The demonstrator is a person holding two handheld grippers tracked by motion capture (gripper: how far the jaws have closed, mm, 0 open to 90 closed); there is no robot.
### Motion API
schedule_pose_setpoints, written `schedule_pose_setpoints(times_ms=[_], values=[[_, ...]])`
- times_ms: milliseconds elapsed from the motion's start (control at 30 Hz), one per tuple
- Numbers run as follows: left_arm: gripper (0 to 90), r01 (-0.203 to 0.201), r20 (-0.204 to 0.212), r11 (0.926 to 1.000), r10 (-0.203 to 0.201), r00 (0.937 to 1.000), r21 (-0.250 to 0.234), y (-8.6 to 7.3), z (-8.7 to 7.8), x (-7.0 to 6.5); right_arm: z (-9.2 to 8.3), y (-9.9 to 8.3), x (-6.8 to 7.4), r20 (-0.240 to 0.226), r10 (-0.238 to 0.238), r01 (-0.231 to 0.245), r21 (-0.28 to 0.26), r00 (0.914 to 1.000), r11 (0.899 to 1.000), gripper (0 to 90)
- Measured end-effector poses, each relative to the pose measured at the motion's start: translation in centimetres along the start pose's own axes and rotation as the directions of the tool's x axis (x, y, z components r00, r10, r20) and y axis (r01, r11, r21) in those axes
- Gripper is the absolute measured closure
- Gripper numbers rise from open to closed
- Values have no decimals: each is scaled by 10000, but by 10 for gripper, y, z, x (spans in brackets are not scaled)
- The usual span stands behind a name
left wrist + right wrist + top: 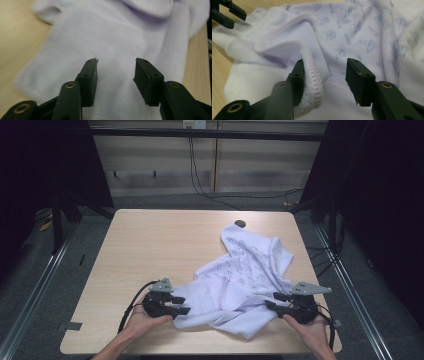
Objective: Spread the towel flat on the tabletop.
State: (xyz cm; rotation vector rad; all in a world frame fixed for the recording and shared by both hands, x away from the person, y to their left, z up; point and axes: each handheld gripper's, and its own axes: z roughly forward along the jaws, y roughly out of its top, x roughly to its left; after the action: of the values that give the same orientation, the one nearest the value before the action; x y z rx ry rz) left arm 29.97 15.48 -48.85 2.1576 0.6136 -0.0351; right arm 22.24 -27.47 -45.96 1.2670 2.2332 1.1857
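Observation:
A white garment [240,275] with a faint blue print lies crumpled on the right half of the wooden table [150,240]. My left gripper [182,305] sits at the garment's near left edge, and its jaws stand open over plain white fabric [112,37], with nothing pinched between them [116,72]. My right gripper [275,301] is at the garment's near right edge. Its jaws are apart [325,72], and a ribbed hem fold [313,75] lies between them against one pad, while the other pad stays clear of it. The left gripper [229,12] also appears far off in the right gripper view.
A dark round hole [240,223] sits in the tabletop just beyond the garment. The left half of the table is bare wood. Cables [200,185] run down the back wall and across the floor behind. Metal rails [40,280] flank the table.

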Motion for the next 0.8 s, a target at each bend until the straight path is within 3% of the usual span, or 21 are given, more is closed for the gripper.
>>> schedule_pose_setpoints(times_ms=[33,67,200,300,367,433,567,800], values=[[527,297,-97,9990,-301,9995,-324,0,-8,7,1,5,4,110,-97,98,-58,9999,9999,505],[529,430,-153,9981,-437,9989,-436,-1,-12,11,3,13,10,287,-265,269,-142,9992,9995,505],[539,1201,-402,9902,-1232,9916,-711,-10,-23,33,7,31,19,277,-353,367,-508,9990,9980,508],[539,1459,-598,9848,-1518,9866,-940,-12,-29,42,8,39,20,262,-480,496,-679,9985,9965,501],[536,1735,-547,9778,-1808,9820,-1175,-13,-31,47,6,43,19,179,-279,293,-886,9995,9956,500],[535,1709,-594,9784,-1786,9821,-1167,-13,-32,48,2,45,16,330,-308,336,-872,9990,9956,498],[530,1532,-593,9818,-1605,9852,-1120,-12,-31,46,-8,38,9,115,-68,78,-842,9999,9964,495],[496,1584,-670,9820,-1657,9839,-1033,-11,-28,45,-23,4,10,-414,194,-207,-320,9990,9993,446]])
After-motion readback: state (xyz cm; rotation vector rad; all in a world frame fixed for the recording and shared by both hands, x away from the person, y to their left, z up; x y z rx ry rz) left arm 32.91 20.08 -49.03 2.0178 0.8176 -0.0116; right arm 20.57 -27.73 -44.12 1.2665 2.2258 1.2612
